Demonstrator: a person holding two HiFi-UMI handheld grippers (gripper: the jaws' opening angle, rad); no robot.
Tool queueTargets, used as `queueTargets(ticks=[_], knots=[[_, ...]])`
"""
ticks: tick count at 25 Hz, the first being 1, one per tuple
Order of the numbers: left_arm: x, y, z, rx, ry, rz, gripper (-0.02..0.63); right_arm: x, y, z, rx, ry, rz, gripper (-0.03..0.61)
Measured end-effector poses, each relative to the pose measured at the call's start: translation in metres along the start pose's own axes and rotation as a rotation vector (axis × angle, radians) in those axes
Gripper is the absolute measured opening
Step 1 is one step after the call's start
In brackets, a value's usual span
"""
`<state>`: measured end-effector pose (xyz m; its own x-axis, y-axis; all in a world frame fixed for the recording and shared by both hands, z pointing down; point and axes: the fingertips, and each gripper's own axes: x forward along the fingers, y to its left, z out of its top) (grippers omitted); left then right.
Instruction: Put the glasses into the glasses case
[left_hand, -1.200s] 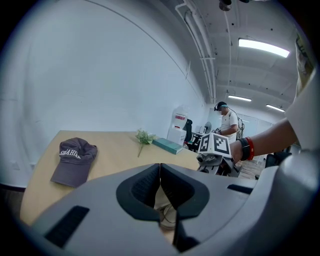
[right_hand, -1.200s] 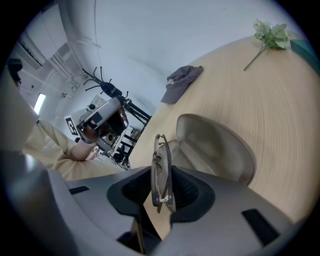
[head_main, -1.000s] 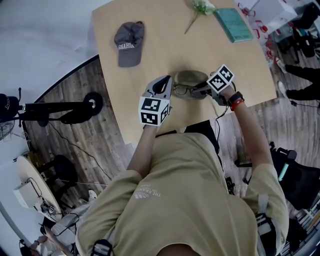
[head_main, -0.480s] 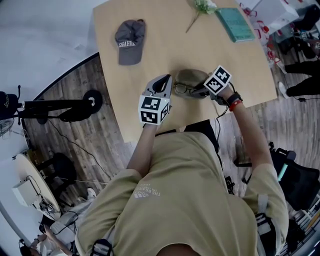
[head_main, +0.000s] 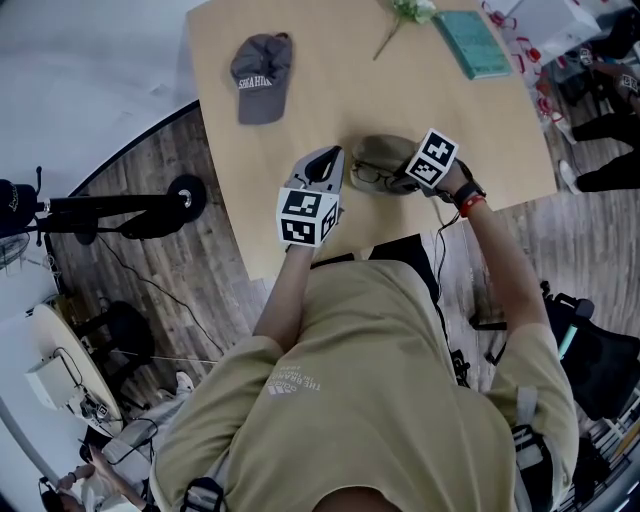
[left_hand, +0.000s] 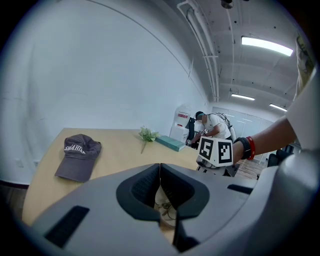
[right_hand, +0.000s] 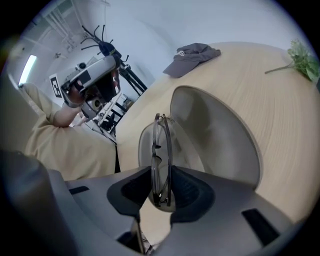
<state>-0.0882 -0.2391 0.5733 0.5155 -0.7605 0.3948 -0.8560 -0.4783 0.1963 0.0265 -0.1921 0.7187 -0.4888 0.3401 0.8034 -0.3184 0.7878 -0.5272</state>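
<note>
Thin dark-framed folded glasses (right_hand: 161, 145), clamped edge-on in right gripper (right_hand: 161, 194), hang just over open grey oval case (right_hand: 220, 140); left gripper (left_hand: 160, 171) closed alongside.

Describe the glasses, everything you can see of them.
The glasses have a thin, dark, metal-looking frame with clear lenses, and their arms look folded flat. The right tool grips them edge-on between its pads, near one end. Their far end reaches over the pale lower half of the open case, which lies on the wooden table. Whether they touch the case's lining cannot be told.
</note>
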Motion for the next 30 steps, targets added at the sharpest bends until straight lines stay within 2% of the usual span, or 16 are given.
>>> queueTargets(ticks=[3,13,30], knots=[[-0.001,-0.001,-0.001,0.002,0.002,-0.001,0.023,0.006,-0.001,-0.006,-0.045,0.053,-0.037,0.126],[-0.001,-0.007,-0.001,0.013,0.001,-0.011,0.023,0.012,-0.003,-0.009,-0.185,0.112,-0.188,0.153],[0.000,-0.005,0.001,0.016,0.003,-0.019,0.023,-0.017,-0.018,0.006,-0.156,0.026,-0.365,0.252]])
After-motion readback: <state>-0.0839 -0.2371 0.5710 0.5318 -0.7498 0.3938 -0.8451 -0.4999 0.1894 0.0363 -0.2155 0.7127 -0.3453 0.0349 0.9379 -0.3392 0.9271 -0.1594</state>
